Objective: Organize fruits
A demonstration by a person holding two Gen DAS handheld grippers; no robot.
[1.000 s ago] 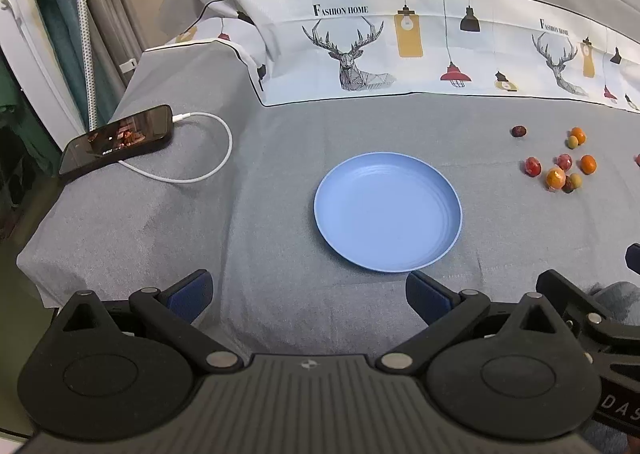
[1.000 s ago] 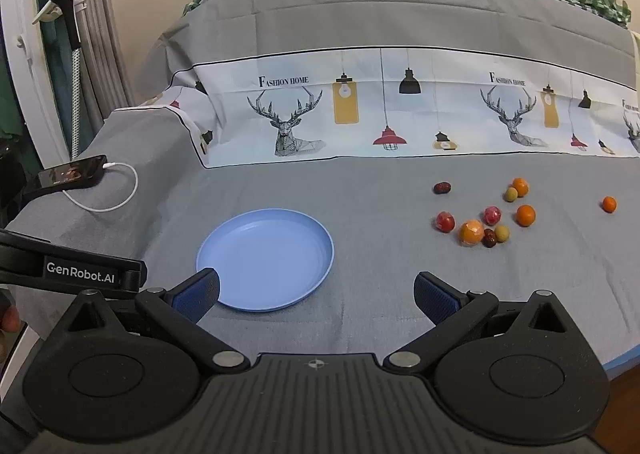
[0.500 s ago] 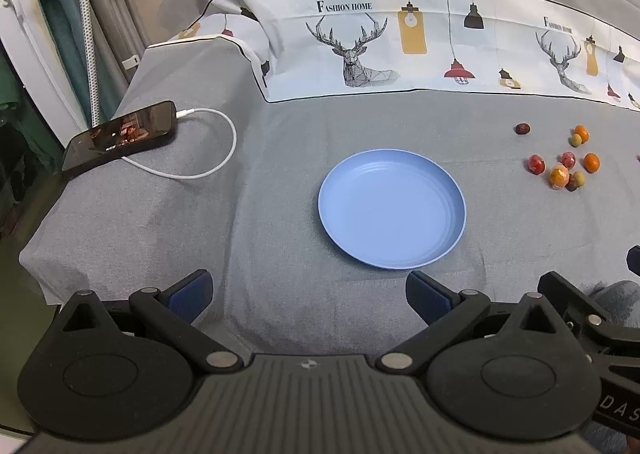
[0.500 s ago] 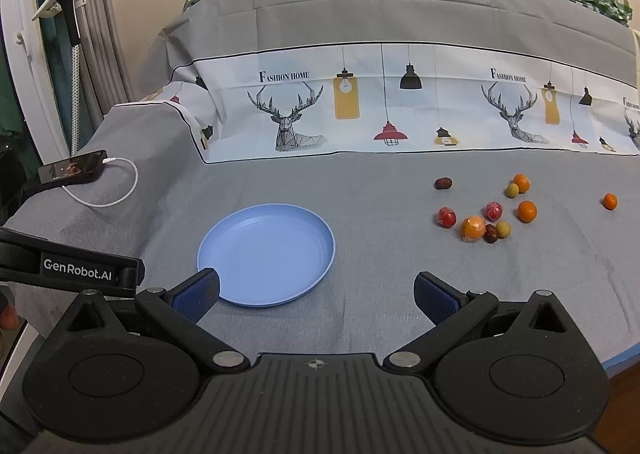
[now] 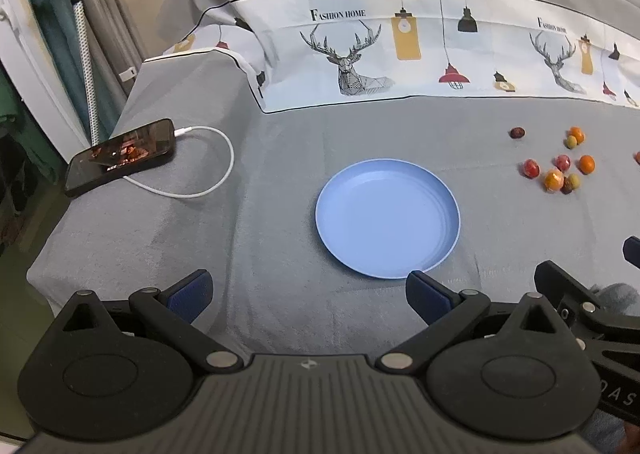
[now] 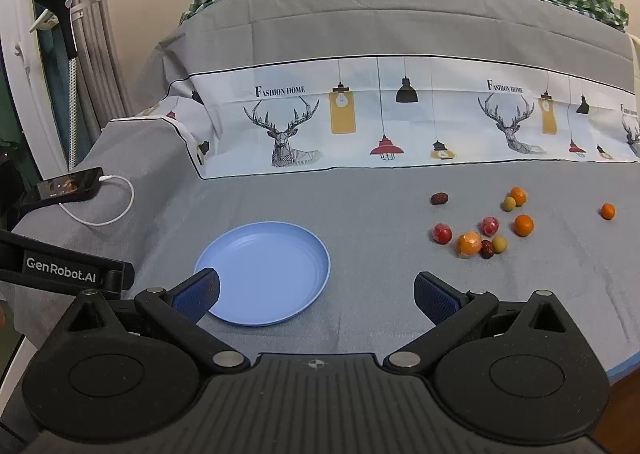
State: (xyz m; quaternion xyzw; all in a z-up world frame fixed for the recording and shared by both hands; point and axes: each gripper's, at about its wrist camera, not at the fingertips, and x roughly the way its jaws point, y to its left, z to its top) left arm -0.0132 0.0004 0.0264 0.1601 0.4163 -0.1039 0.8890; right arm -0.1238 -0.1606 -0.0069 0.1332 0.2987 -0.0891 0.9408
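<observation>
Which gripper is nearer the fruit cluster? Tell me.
Right. The right gripper hovers open, with the fruit cluster just ahead to its right; the left gripper hovers open farther left, beyond the blue plate.

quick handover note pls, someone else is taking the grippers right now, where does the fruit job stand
Left gripper: open, holding nothing, near the front of the cloth.
Right gripper: open, holding nothing, its jaws spread just in front of the plate.
Blue plate: on the grey cloth, nothing in it.
Fruits: small red, orange, yellow and dark ones loose on the cloth right of the plate; one orange fruit lies apart, farther right.
Done: nothing moved onto the plate.
Left: all fruits still need organizing.
</observation>
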